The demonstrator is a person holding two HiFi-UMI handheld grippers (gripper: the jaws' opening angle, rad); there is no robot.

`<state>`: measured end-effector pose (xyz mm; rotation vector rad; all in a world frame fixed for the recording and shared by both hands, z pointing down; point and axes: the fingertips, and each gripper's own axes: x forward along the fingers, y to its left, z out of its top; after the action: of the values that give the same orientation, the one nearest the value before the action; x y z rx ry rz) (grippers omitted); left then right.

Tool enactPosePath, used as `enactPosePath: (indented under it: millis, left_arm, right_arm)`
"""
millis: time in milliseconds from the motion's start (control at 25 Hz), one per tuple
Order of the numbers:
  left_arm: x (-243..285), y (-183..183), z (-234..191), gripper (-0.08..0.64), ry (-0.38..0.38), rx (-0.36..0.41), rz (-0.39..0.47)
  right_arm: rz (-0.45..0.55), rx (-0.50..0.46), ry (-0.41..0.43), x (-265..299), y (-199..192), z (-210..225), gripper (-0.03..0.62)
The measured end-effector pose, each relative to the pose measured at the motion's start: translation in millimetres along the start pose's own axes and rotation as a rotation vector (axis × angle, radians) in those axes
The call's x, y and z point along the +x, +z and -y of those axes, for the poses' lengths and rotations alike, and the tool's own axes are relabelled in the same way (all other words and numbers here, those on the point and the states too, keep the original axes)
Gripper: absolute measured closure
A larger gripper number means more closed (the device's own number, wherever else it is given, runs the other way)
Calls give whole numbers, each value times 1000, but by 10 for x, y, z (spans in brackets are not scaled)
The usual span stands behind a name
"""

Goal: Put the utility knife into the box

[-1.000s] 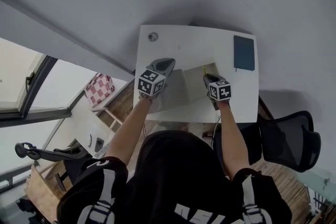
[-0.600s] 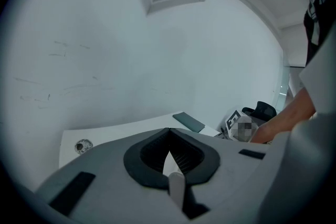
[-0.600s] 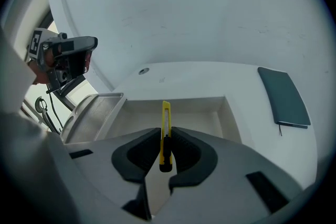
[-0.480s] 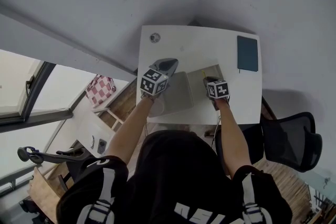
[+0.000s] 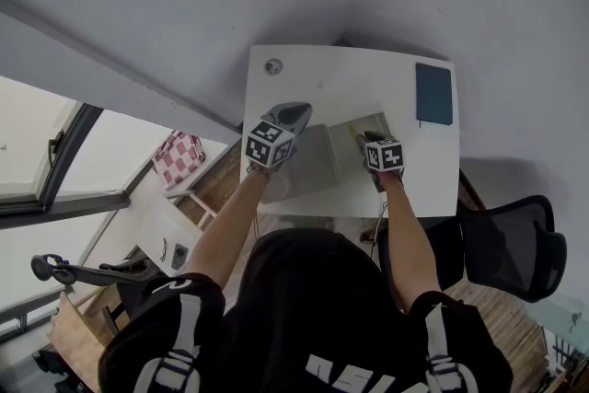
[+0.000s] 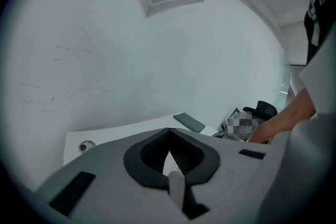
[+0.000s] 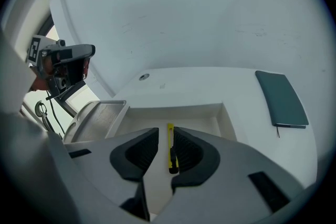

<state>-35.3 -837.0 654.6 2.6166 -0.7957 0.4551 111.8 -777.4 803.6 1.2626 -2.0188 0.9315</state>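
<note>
My right gripper, jaws released, straddles the slim yellow utility knife lying beside its right jaw in the open white box; my left gripper is clenched.

Black short-sleeved top, with white stripes over both shoulders and white lettering along the near edge. Pale-grey moulded shells on the left gripper and right gripper. On each, a white cube printed with black square markers. Inside the jaws, black ribbed pads set in dark rounded surrounds. Small black rectangular slots on the outer flanks.
</note>
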Motion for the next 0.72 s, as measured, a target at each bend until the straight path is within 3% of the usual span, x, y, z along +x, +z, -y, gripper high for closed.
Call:
enactPosePath:
  millis: [720]
  left_arm:
    - [-240, 289, 730, 535, 20, 45, 94]
  right_arm:
    - [373, -5, -23, -1218, 725, -83, 519]
